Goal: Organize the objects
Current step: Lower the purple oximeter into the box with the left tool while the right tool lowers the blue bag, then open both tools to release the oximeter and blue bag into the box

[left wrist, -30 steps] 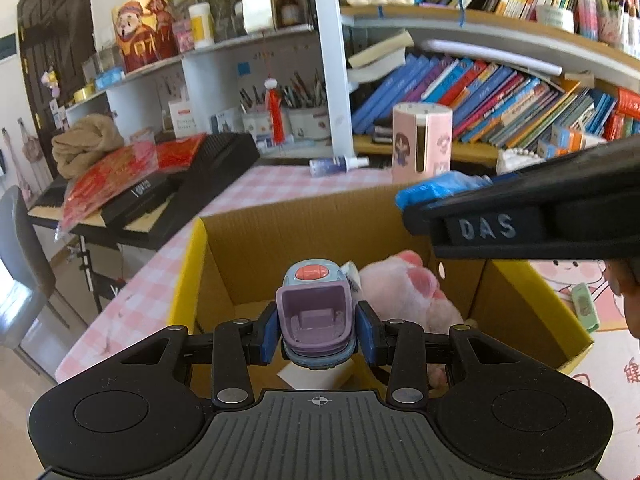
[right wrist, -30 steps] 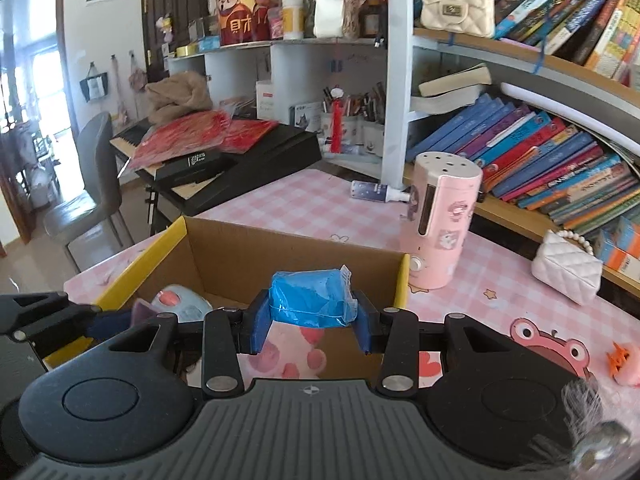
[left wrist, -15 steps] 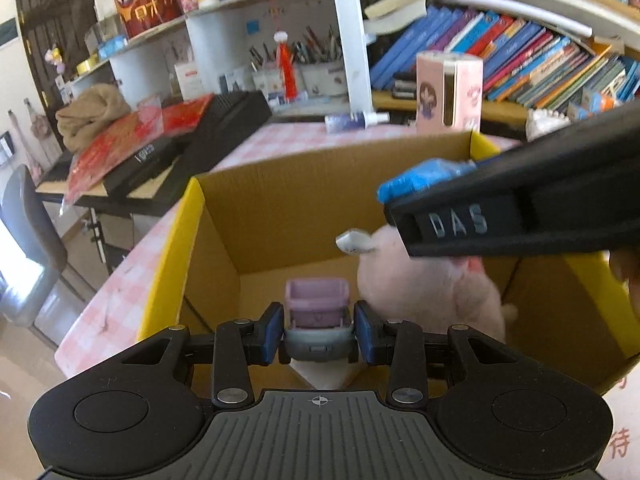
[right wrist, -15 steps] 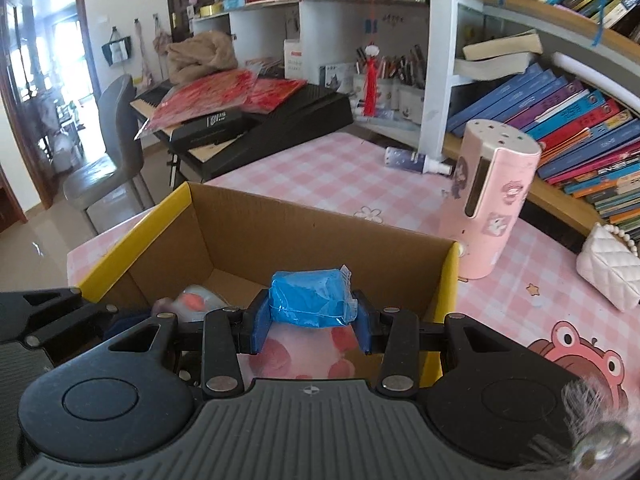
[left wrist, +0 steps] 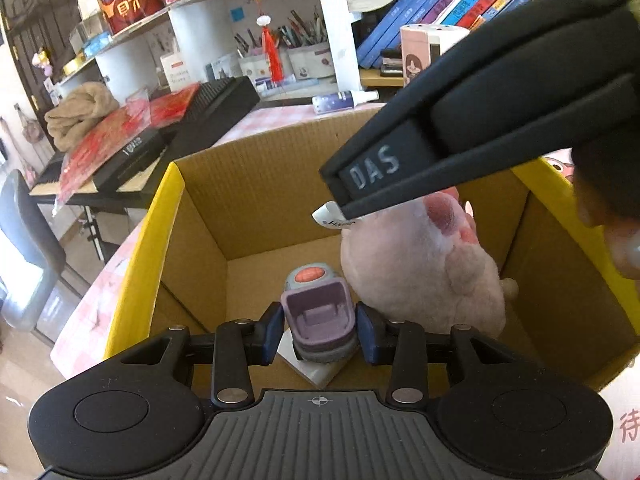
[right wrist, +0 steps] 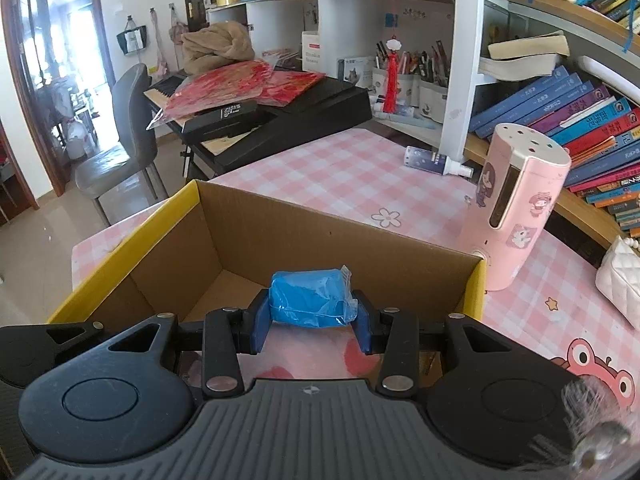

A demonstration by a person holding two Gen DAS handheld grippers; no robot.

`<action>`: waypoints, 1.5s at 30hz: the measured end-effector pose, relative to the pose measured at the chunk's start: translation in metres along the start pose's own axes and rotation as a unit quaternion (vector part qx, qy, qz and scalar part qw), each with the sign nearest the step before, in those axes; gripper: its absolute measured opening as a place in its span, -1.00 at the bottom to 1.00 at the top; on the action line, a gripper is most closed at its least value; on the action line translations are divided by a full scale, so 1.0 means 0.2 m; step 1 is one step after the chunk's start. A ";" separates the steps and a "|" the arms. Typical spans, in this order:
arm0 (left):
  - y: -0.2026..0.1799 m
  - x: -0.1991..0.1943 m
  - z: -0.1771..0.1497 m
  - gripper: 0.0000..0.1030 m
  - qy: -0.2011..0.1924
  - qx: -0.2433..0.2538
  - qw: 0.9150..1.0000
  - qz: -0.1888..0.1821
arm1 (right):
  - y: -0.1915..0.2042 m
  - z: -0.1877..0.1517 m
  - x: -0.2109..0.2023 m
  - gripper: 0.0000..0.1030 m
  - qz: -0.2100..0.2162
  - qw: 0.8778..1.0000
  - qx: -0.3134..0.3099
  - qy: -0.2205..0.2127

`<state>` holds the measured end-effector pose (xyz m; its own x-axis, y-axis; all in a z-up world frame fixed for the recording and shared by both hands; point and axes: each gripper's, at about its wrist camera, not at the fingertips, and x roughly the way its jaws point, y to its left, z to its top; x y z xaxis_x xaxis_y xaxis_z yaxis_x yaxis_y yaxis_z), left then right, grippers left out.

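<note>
An open cardboard box [left wrist: 256, 184] with yellow rims holds a pink plush [left wrist: 432, 276]. My left gripper [left wrist: 320, 332] reaches down into it. Its jaws are opening around a purple toy with an orange button [left wrist: 316, 312]. The toy rests on a white block [left wrist: 316, 372] on the box floor, and thin gaps show at both pads. The black body of my right gripper [left wrist: 460, 128] crosses above the plush. In the right wrist view, my right gripper [right wrist: 312, 326] is shut on a blue plastic packet [right wrist: 308, 298] above the box [right wrist: 320, 236].
On the pink checked table beyond the box stand a pink cylinder [right wrist: 516, 208], a small spray bottle [right wrist: 432, 158] and a white quilted purse [right wrist: 620, 280]. Bookshelves rise behind. A black keyboard [right wrist: 280, 120] with red sheets and a grey chair [right wrist: 120, 136] are at the left.
The left gripper sank into the box and its pads came off the purple toy, which tipped forward onto the white block. The right gripper moved further over the box, still gripping the blue packet.
</note>
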<state>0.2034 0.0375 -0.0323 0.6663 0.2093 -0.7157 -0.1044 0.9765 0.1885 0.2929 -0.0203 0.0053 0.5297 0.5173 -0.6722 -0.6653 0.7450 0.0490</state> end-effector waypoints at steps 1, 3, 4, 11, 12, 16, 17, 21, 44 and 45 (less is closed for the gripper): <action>0.00 0.00 0.00 -0.16 0.001 -0.001 1.000 0.002 | 0.00 0.00 0.01 -0.24 -0.001 1.000 0.001 0.002; 0.01 -0.01 -0.01 -0.05 -0.003 -0.007 1.000 0.007 | -0.02 0.00 0.02 -0.24 -0.003 1.000 0.014 0.007; 0.02 -0.02 -0.02 0.03 -0.004 -0.010 1.000 0.008 | -0.03 0.00 0.03 -0.24 -0.004 1.000 0.023 0.010; 0.03 -0.08 -0.02 0.21 -0.024 -0.016 0.999 0.015 | -0.06 0.00 0.01 -0.24 -0.009 0.999 0.045 -0.002; 0.03 -0.09 -0.02 0.22 -0.027 -0.018 0.999 0.015 | -0.05 0.01 0.00 -0.24 -0.005 0.999 0.041 -0.009; 0.03 -0.11 -0.01 0.32 -0.032 -0.020 0.999 0.017 | 0.02 0.04 -0.03 -0.24 0.025 0.999 0.001 -0.021; 0.03 -0.12 -0.01 0.33 -0.032 -0.022 0.999 0.018 | 0.05 0.04 -0.03 -0.24 0.036 0.999 -0.015 -0.017; 0.05 -0.13 -0.02 0.36 -0.032 -0.035 0.999 0.009 | 0.14 0.02 0.00 -0.24 0.053 0.996 -0.078 -0.003; 0.07 -0.14 -0.06 0.46 -0.010 -0.063 0.998 0.029 | 0.18 0.00 0.15 -0.19 0.089 0.983 -0.150 0.053; 0.07 -0.14 -0.06 0.46 -0.010 -0.064 0.997 0.029 | 0.18 0.00 0.15 -0.19 0.091 0.983 -0.151 0.053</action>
<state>0.1742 0.0469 -0.0181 0.6707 0.2667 -0.6921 -0.2368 0.9613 0.1409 0.2847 0.0227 -0.0138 0.3413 0.5718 -0.7460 -0.8780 0.4773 -0.0359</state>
